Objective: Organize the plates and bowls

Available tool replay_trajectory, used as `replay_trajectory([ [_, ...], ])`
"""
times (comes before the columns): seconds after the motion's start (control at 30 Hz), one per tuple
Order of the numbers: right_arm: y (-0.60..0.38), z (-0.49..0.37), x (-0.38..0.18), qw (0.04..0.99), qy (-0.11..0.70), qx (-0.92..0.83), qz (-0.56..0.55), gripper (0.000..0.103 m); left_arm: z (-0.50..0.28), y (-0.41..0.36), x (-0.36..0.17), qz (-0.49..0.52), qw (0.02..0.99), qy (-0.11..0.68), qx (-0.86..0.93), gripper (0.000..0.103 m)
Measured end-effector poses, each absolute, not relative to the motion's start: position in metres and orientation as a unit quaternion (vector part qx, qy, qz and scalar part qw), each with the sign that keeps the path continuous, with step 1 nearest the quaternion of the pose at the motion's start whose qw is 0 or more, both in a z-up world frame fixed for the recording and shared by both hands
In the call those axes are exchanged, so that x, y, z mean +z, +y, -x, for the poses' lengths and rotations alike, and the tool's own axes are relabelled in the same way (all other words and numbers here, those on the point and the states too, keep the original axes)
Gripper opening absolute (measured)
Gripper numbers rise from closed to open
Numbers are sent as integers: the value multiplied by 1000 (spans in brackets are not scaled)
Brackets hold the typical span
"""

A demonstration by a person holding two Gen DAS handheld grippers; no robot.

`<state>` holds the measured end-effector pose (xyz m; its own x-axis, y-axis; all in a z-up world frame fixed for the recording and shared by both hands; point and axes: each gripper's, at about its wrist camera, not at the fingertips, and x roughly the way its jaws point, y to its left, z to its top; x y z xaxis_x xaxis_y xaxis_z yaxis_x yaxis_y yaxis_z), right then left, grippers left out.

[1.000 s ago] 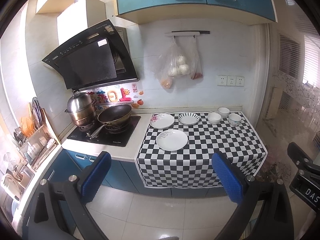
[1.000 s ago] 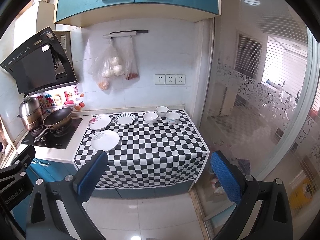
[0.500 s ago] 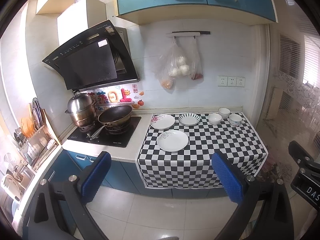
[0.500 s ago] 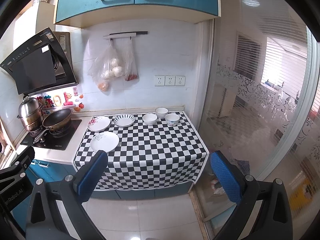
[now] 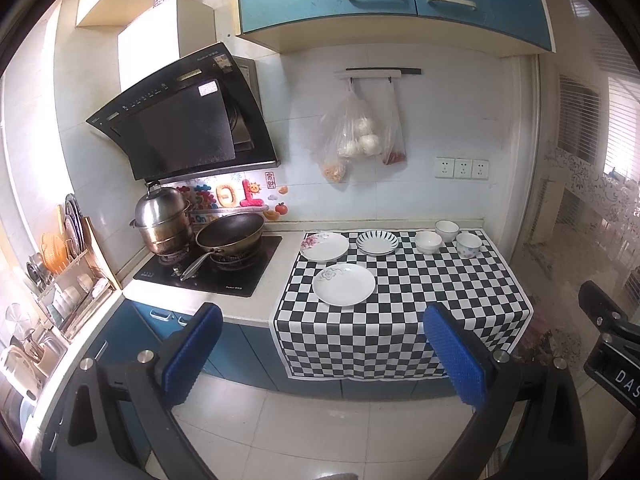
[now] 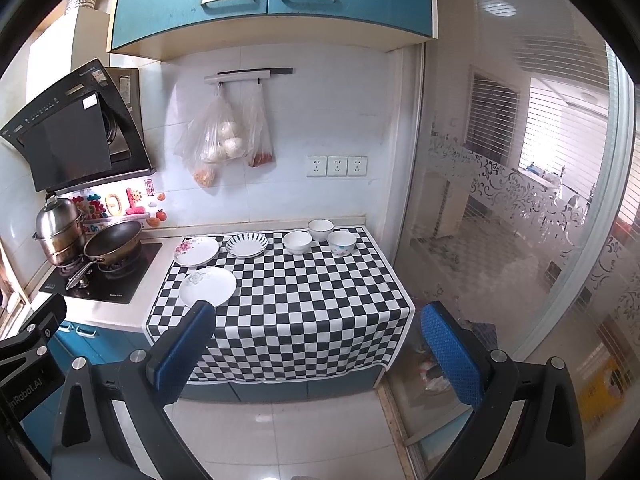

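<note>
Stove (image 5: 208, 272) at far left carries a steamer pot (image 5: 162, 220) and a wok (image 5: 230, 232). Checkered cloth (image 5: 400, 320) to its right holds 3 plates: floral plate (image 5: 325, 246), striped plate (image 5: 377, 242), and white plate (image 5: 344, 284) nearer. Further right, 3 bowls (image 5: 447, 236) sit clustered, possibly touching. Left gripper (image 5: 324, 356) and right gripper (image 6: 316, 356): both w/ jaws apart, empty, well short of the counter.

I see a checkered cloth (image 5: 404, 304), matt, with glossy ceramic plates (image 5: 344, 284) and bowls (image 5: 428, 241) at its 12 o'clock edge. At 9 o'clock a shiny metal pot (image 5: 162, 220) stands. My gripper pads (image 5: 454, 360) look like rough blue rubber.
</note>
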<state>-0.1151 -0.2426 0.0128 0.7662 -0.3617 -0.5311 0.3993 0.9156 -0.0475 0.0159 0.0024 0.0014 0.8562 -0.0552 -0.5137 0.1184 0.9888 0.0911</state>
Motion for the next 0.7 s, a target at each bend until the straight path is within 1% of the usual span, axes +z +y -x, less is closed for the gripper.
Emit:
replay_trajectory([
  [0.7, -241, 116, 12, 940, 266, -208, -37, 103, -11, -3, 5, -60, 963, 259, -47, 103],
])
